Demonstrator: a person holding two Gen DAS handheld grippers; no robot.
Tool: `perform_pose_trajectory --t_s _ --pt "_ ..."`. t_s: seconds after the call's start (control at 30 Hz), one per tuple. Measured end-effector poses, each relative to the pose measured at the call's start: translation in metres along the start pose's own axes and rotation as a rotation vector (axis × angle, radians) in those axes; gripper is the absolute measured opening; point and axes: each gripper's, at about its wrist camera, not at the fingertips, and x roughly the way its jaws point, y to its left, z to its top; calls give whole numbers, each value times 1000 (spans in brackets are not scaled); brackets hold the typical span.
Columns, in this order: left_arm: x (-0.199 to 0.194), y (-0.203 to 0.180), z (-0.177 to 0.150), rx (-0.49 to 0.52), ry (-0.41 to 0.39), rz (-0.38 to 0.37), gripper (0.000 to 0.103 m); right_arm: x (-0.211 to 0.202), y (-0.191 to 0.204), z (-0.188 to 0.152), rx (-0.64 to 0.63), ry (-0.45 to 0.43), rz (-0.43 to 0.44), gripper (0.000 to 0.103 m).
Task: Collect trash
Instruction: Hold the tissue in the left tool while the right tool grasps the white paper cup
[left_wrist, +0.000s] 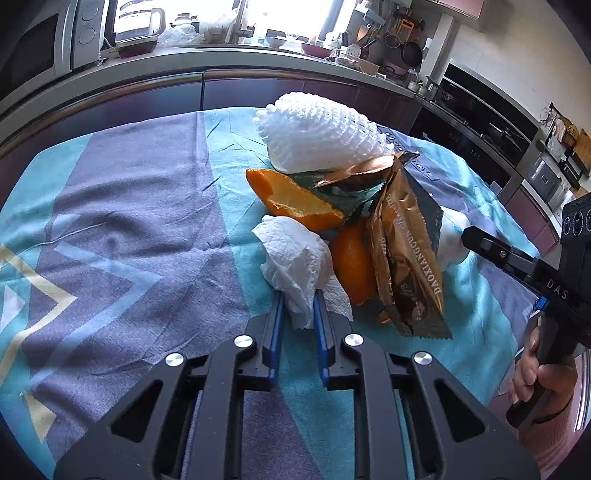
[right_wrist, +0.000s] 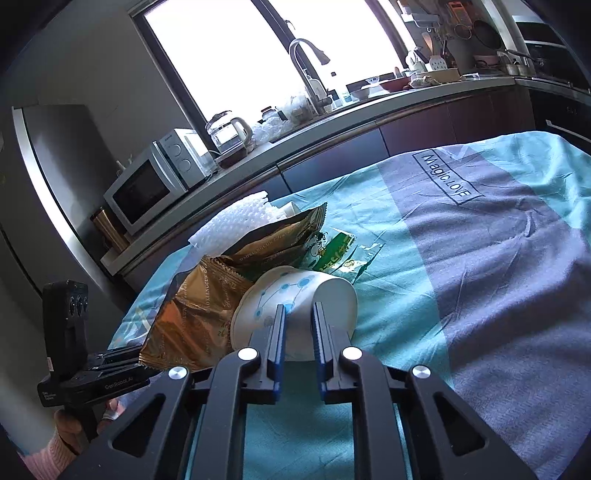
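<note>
Kitchen tablecloth (left_wrist: 129, 206), left gripper (left_wrist: 298, 295) jaws pinching tissue (left_wrist: 291, 254), right gripper (right_wrist: 298, 310) jaws clamping tipped paper cup (right_wrist: 295, 291)

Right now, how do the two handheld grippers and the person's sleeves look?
Both the left gripper and the right gripper are black, with angular linkage arms, round silver pivot bolts and blue pads lining the two fingers. Each has a black camera box above a pistol-style handle. The right one bears white letters "DAS", the left one "GenRobot.AI". A pink knitted sleeve shows on the left arm.
</note>
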Motion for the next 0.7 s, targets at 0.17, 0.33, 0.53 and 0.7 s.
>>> perform_pose_trajectory --t_s 0.17,0.33,0.53,0.7 --pt "-7 0 -4 -8 -14 -9 9 -6 1 1 3 -8 25 5" --pt "-24 5 -8 -15 -48 -4 8 -16 6 3 -8 -25 45 3" --pt "-52 12 -15 -19 -96 15 8 -31 16 6 -29 -55 61 1" --pt "-72 24 -19 -33 -135 31 8 -43 28 10 -67 -80 72 1"
